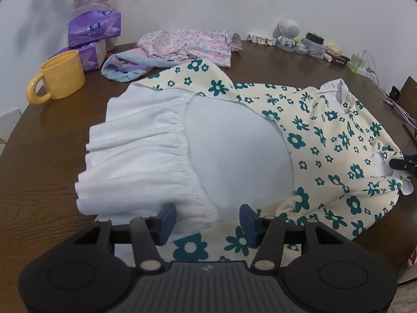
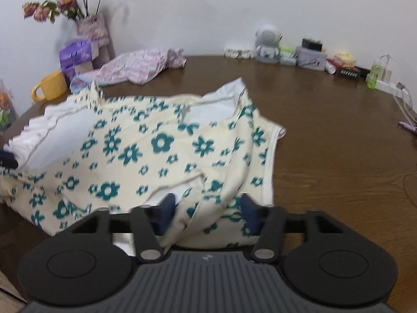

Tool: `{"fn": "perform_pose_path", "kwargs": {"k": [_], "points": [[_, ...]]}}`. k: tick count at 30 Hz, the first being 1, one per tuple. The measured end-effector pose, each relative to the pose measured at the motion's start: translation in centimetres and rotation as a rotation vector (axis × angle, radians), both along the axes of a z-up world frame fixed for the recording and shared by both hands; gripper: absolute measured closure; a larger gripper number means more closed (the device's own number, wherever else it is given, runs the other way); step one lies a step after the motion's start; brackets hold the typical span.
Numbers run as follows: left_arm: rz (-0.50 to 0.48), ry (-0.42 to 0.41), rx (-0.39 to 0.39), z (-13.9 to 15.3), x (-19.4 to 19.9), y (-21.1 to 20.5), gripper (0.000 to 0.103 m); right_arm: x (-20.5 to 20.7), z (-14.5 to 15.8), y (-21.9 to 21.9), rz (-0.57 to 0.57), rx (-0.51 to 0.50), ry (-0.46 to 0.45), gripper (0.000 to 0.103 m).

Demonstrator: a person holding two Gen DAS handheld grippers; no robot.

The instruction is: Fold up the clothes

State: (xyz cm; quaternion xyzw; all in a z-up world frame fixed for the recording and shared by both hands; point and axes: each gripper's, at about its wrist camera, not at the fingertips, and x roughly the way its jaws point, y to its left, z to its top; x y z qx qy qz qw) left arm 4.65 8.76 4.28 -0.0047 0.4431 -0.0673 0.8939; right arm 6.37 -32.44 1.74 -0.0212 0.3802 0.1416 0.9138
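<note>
Floral dress [image 1: 333, 140] spread on counter [image 1: 47, 156], yellow mug [image 1: 61, 78] beyond it; left gripper [image 1: 208, 221] and right gripper [image 2: 207, 212] both open at dress edge

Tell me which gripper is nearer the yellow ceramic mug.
Left. The left gripper sits at the dress's white ruffled end, on the yellow ceramic mug's side; the right gripper is at the opposite end.

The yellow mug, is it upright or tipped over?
Upright: the yellow mug stands on the table, open mouth up, handle sideways.
</note>
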Motion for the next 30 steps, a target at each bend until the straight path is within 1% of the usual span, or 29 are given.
{"fn": "perform_pose_path", "kwargs": {"k": [1, 4, 6, 8, 9, 10, 11, 14, 16, 18, 21, 23, 25, 26, 27, 28, 30], "points": [[0.002, 0.005, 0.001, -0.2, 0.0, 0.1, 0.050, 0.1, -0.3, 0.1, 0.002, -0.006, 0.011, 0.084], [0.009, 0.021, 0.003, -0.8, -0.2, 0.4, 0.051, 0.3, -1.0, -0.3, -0.042, -0.036, 0.022, 0.086], [0.008, 0.019, 0.007, -0.9, -0.3, 0.5, 0.051, 0.3, -1.1, -0.5, -0.055, -0.033, 0.027, 0.086], [0.010, 0.015, 0.004, -0.9, -0.4, 0.7, 0.051, 0.1, -1.0, -0.1, -0.046, -0.040, 0.027, 0.085], [0.015, 0.012, -0.003, -0.8, -0.5, 0.8, 0.051, -0.1, -0.9, 0.0, -0.042, -0.027, 0.024, 0.082], [0.019, 0.010, -0.009, -0.6, -0.6, 0.9, 0.051, -0.3, -0.6, -0.1, -0.042, -0.004, 0.020, 0.076], [0.021, 0.002, -0.019, -0.4, -0.8, 1.0, 0.051, -0.5, -0.2, -0.4, -0.051, 0.033, 0.013, 0.073], [-0.001, -0.032, -0.067, 0.8, -1.6, 1.2, 0.051, -1.5, 1.5, -1.2, -0.060, 0.110, -0.040, 0.073], [-0.042, -0.034, -0.096, 1.4, -2.0, 0.5, 0.051, -2.1, 2.4, -0.8, -0.018, 0.133, -0.060, 0.073], [-0.088, -0.029, -0.114, 1.8, -2.4, -0.4, 0.051, -2.4, 2.8, 0.6, 0.061, 0.145, -0.049, 0.073], [-0.144, -0.006, -0.090, 1.4, -2.9, -1.8, 0.051, -2.0, 2.5, 3.2, 0.175, 0.136, 0.006, 0.073], [-0.164, 0.013, -0.080, 0.9, -3.0, -2.3, 0.053, -1.4, 1.7, 4.5, 0.221, 0.126, 0.061, 0.073], [-0.185, 0.026, -0.071, 0.4, -3.2, -2.7, 0.062, -0.7, 0.9, 4.8, 0.214, 0.145, 0.111, 0.074], [-0.198, 0.030, -0.058, 0.1, -3.3, -2.9, 0.065, -0.3, 0.5, 4.9, 0.211, 0.154, 0.135, 0.075], [-0.214, 0.031, -0.043, -0.1, -3.4, -3.2, 0.082, 0.0, 0.2, 4.9, 0.206, 0.170, 0.159, 0.082], [-0.232, 0.028, -0.021, -0.2, -3.5, -3.4, 0.102, 0.2, 0.0, 4.7, 0.204, 0.191, 0.175, 0.092], [-0.260, 0.023, 0.025, -0.5, -3.6, -3.7, 0.101, 0.3, -0.1, 4.5, 0.211, 0.213, 0.188, 0.097]]}}
